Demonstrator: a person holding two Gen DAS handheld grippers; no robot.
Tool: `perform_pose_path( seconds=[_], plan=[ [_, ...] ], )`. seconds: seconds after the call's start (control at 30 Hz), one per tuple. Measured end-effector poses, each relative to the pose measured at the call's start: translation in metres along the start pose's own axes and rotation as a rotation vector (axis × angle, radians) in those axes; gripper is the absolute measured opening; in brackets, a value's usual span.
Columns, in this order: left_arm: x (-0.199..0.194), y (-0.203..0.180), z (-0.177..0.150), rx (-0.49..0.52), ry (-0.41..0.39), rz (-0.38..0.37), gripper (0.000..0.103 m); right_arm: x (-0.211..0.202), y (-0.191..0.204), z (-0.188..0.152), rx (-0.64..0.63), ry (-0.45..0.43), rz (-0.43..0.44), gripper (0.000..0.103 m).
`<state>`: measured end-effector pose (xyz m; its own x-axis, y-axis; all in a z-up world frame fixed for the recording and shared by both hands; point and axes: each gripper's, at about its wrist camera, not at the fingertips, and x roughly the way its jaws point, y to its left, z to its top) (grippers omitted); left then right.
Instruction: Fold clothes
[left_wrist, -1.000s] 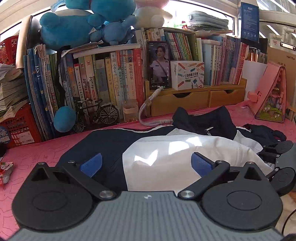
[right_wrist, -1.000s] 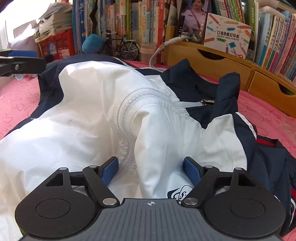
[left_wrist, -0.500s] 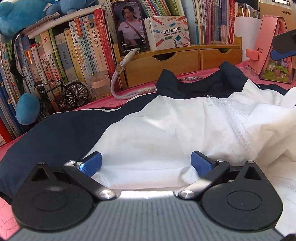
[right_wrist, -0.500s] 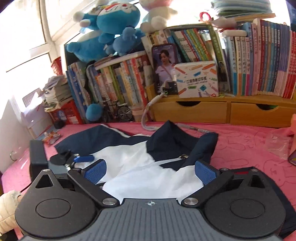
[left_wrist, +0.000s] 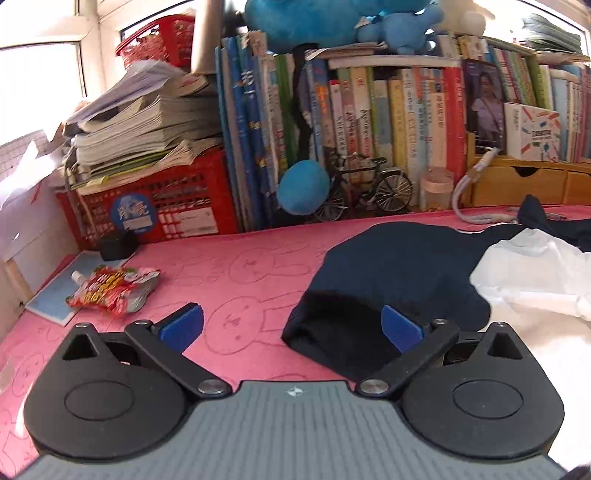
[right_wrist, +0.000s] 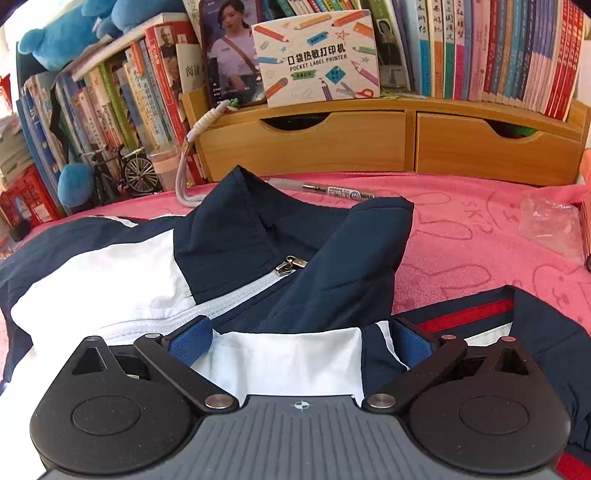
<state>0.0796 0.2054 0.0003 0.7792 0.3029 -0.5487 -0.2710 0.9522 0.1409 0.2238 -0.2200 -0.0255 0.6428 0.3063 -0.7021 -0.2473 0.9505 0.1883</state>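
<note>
In the left wrist view, the left gripper has swung away from the white front of the jacket. A moment ago it looked at the middle of the jacket. Now it looks at the dark blue sleeve end on the pink worktop. Its jaws are wide open and hold nothing. The sleeve end lies between them, close to the right one. I think the sleeve is the next part to pick up and fold in. A red snack packet lies well apart on the left. Behind it stands a red basket with a pile of papers on top. A little toy bike stands by a long row of books.

In the right wrist view, the right gripper has come in low over the jacket near its collar. A second ago its jaws were less wide; now they are open all the way. White and blue cloth lies between them, but they do not press on it. The zip pull sits just ahead. A pen lies on the worktop past the collar. Two wooden drawers stand at the back, with a label printer box on top. The fold does not look started yet.
</note>
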Motion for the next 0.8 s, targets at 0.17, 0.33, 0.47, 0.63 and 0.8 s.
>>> perform_pose_path(
  seconds=[0.17, 0.33, 0.47, 0.63, 0.8],
  plan=[
    [0.031, 0.017, -0.015, -0.062, 0.094, -0.105, 0.103, -0.001, -0.002, -0.004, 0.005, -0.027, 0.002, 0.103],
    [0.056, -0.002, -0.003, -0.156, 0.073, -0.216, 0.102, 0.000, 0.001, -0.006, 0.004, -0.038, -0.009, 0.103],
    [0.064, -0.012, 0.013, -0.306, 0.026, -0.323, 0.063, 0.000, 0.003, -0.008, 0.007, -0.053, -0.017, 0.103],
    [0.037, -0.043, 0.039, -0.249, -0.088, -0.378, 0.018, -0.008, 0.003, -0.009, 0.032, -0.072, -0.036, 0.103],
    [-0.044, -0.108, 0.053, 0.020, -0.283, -0.637, 0.019, -0.048, -0.008, -0.011, 0.103, -0.188, -0.037, 0.103]
  ],
)
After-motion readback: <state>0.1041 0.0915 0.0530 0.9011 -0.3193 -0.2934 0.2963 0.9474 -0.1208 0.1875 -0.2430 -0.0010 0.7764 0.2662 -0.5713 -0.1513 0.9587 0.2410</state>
